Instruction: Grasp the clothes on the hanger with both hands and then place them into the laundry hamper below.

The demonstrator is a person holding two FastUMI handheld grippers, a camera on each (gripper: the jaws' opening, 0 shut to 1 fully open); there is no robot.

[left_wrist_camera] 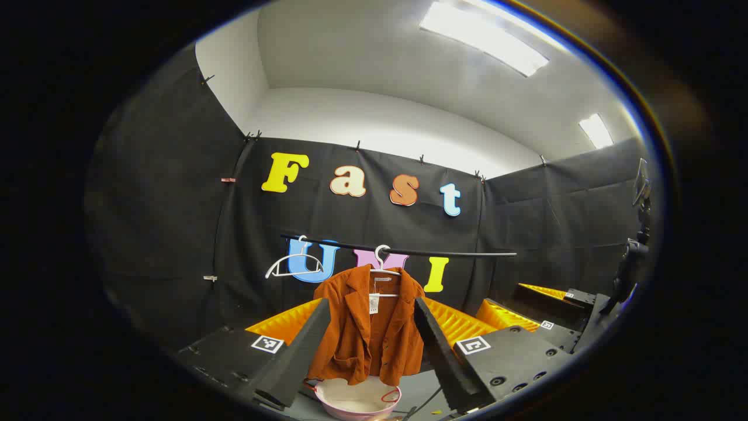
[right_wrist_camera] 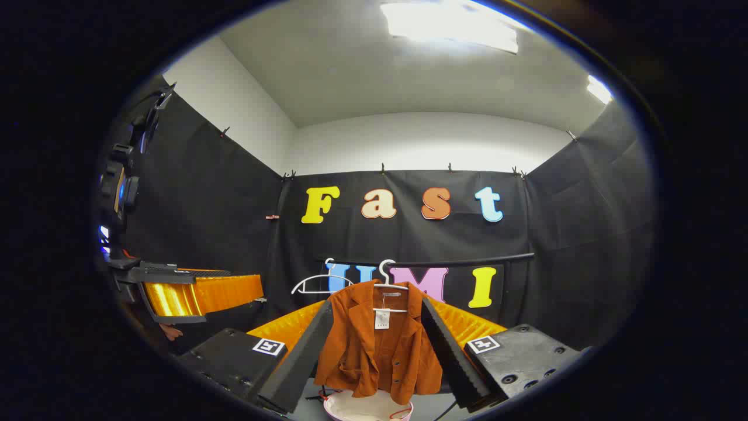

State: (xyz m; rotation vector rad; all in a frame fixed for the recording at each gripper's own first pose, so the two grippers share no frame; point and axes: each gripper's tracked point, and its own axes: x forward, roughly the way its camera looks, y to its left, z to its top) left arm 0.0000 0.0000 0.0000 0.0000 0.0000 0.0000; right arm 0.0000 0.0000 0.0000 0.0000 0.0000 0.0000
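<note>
A rust-brown corduroy jacket [left_wrist_camera: 368, 333] [right_wrist_camera: 380, 351] hangs on a white hanger [left_wrist_camera: 383, 263] [right_wrist_camera: 388, 280] from a black rail [left_wrist_camera: 456, 253] [right_wrist_camera: 467, 261]. Below it stands a pale pink laundry hamper [left_wrist_camera: 357, 400] [right_wrist_camera: 367, 408] with a red handle. My left gripper [left_wrist_camera: 371, 304] is open, its fingers spread wide, and the jacket shows between them farther off. My right gripper [right_wrist_camera: 377, 304] is open the same way, facing the jacket. In the left gripper view the right gripper [left_wrist_camera: 502, 301] appears off to the right. In the right gripper view the left gripper [right_wrist_camera: 251, 289] appears off to the left.
An empty white hanger [left_wrist_camera: 295, 266] [right_wrist_camera: 318, 283] hangs on the rail left of the jacket. Black cloth walls close the booth on three sides. A camera stand [left_wrist_camera: 634, 257] rises at the right edge of the left gripper view.
</note>
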